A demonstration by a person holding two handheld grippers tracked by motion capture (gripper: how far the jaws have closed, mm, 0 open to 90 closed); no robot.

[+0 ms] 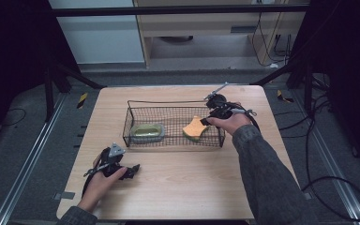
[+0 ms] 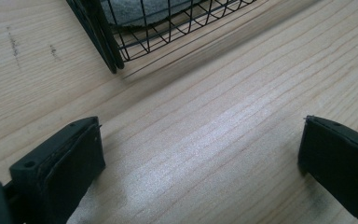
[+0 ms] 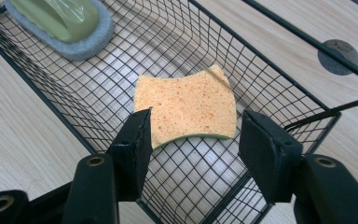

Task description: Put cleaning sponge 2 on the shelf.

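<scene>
The orange sponge [image 3: 186, 108] lay flat on the mesh floor at the right end of the wire basket [image 1: 130, 123], free of any grip. Just above and nearer the person hung the right gripper [image 3: 193, 140], its jaws parted and clear of the sponge, straddling its near edge. The sponge's long axis ran across the gap between them. The left gripper [image 1: 130, 171] rested near the table's [image 1: 187, 187] front-left corner, released, well apart.
</scene>
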